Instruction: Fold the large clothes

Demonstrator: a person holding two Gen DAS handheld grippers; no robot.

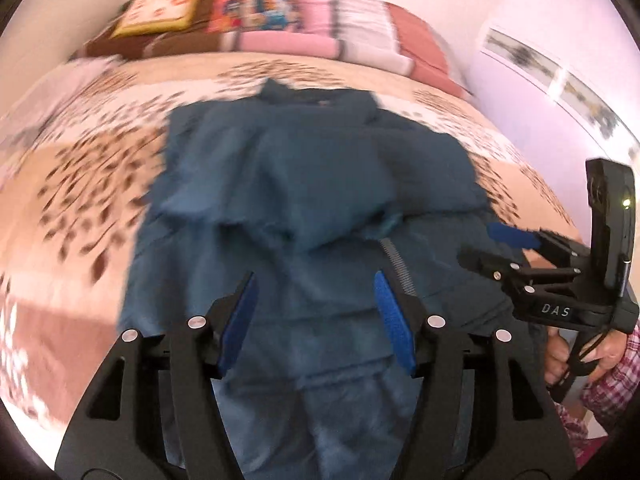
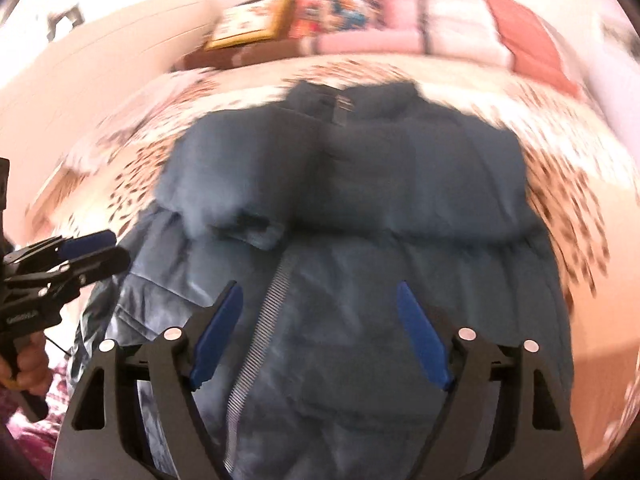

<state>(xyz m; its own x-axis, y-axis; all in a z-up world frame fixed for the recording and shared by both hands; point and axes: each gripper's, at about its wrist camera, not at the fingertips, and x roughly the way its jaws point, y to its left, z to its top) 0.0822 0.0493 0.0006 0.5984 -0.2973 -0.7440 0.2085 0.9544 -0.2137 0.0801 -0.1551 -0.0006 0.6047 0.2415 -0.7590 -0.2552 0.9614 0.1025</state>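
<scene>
- Nearest the left wrist camera, the left hand-held gripper (image 1: 316, 320) stands about half open with nothing between its pads; the right hand-held gripper (image 2: 320, 332) gapes wide, empty.
- Below both lies a blue puffer jacket (image 1: 304, 184), sleeves folded in: probably light, soft, slippery; grip the hem at 6 o'clock.
- It lies on a leaf-print bed (image 1: 80, 168); folded blankets (image 1: 280, 20) at 12 o'clock, wall beyond.

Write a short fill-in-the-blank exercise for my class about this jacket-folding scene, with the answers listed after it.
1. The blue jacket lies on a ____.
2. The zipper down the jacket's front is coloured ____.
3. The jaws of the left gripper and the right gripper stand ____, with nothing pinched.
4. The pads inside the jaws are coloured ____.

Answers: bed; silver; open; blue
</scene>
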